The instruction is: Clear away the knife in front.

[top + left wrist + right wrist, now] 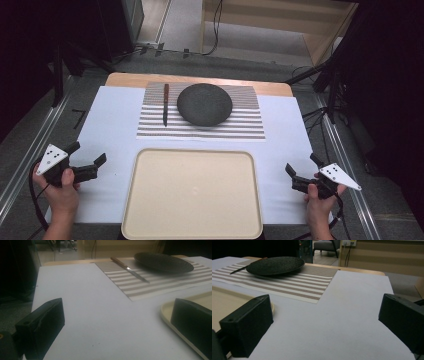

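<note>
Hovering with jaws apart on left gripper (89,164) and right gripper (300,173); knife (165,103), plate (204,104) waiting untouched, tray (150,210) bare.

A striped placemat (240,127) lies on a white sheet (110,125) that covers the wooden table (130,79). A dark round plate (204,104) rests on the placemat. A knife (165,104) with a brown handle lies just beside the plate, on the placemat's left part, handle toward the far edge.
</note>
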`<state>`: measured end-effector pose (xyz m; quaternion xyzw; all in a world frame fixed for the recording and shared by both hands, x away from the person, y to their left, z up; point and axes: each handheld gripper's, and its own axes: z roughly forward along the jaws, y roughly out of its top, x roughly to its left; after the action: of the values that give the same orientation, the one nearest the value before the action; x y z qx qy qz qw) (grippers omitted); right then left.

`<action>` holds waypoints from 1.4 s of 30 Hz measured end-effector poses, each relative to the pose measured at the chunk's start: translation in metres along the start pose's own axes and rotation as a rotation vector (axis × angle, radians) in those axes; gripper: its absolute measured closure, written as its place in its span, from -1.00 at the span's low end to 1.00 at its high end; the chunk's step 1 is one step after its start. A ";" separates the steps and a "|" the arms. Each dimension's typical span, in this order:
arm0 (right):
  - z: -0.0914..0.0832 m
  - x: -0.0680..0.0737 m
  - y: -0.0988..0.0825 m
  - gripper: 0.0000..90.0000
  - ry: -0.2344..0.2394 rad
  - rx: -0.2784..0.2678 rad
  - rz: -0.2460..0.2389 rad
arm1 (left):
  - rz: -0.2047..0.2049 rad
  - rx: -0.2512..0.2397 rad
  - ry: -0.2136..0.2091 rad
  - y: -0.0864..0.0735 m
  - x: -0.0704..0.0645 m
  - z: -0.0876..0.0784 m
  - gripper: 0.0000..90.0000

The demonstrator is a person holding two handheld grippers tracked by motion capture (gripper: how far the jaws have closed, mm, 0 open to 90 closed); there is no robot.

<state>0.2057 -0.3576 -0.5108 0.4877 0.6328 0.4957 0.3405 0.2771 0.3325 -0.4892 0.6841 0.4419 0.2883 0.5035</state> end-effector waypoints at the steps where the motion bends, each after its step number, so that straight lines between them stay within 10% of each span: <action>1: 0.000 0.000 0.000 -1.00 0.004 -0.001 -0.002 | 0.000 0.000 0.000 0.000 0.000 0.000 -1.00; 20: 0.003 0.004 -0.001 -1.00 0.035 0.008 -0.030 | 0.027 0.029 -0.089 0.050 -0.031 0.018 -1.00; 42: 0.006 0.004 -0.001 -1.00 0.033 0.027 -0.030 | 0.039 0.041 -0.172 0.102 -0.053 0.086 -0.99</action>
<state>0.2097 -0.3521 -0.5134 0.4744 0.6522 0.4899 0.3310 0.3575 0.2370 -0.4187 0.7249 0.3894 0.2290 0.5200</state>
